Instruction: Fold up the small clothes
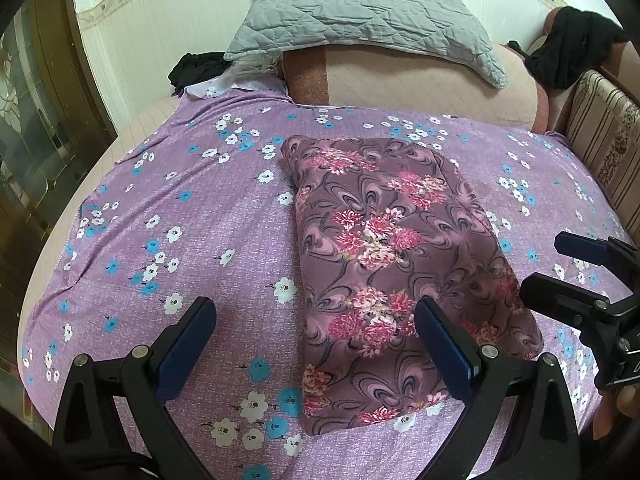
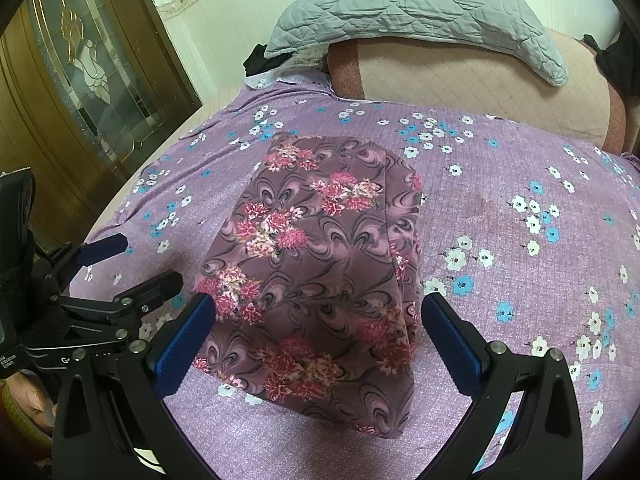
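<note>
Left wrist view: my left gripper (image 1: 316, 344) hangs spread wide over the near edge of the folded floral garment (image 1: 396, 248).
Both tools hold nothing; my right gripper (image 2: 318, 334) is spread too, straddling the garment's near end. It lies flat mid-bed on the purple flowered sheet (image 1: 192, 208), well short of the grey pillow (image 1: 360, 12).
</note>
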`<state>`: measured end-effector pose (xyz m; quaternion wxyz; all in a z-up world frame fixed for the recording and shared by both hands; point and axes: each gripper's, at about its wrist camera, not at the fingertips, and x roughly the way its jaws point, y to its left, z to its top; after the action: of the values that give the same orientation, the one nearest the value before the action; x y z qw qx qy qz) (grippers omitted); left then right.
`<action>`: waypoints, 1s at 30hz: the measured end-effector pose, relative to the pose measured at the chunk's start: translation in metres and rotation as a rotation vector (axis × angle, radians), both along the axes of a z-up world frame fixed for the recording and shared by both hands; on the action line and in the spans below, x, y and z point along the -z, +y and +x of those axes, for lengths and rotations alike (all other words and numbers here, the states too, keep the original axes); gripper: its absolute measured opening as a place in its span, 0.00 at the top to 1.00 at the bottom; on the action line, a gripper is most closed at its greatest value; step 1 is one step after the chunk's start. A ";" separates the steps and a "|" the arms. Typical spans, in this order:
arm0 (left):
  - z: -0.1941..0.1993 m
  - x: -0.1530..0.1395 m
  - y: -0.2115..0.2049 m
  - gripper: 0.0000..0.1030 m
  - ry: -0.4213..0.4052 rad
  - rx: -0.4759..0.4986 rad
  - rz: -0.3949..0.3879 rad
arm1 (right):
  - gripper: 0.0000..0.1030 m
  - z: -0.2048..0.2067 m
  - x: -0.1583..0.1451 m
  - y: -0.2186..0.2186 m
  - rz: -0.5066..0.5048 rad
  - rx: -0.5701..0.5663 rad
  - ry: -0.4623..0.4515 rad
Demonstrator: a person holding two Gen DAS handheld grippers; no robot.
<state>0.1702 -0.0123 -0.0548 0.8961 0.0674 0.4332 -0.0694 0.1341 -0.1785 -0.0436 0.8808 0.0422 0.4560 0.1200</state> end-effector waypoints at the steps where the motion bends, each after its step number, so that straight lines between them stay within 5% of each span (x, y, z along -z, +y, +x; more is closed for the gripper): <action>1: 0.000 0.000 0.000 0.03 -0.001 0.000 0.000 | 0.00 0.000 0.000 0.000 0.000 0.000 0.000; 30: 0.012 -0.003 0.000 0.03 0.000 -0.017 0.004 | 0.00 0.012 -0.004 -0.006 -0.004 0.006 -0.011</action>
<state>0.1824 -0.0120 -0.0518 0.8965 0.0658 0.4338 -0.0610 0.1464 -0.1842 -0.0395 0.8838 0.0412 0.4511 0.1169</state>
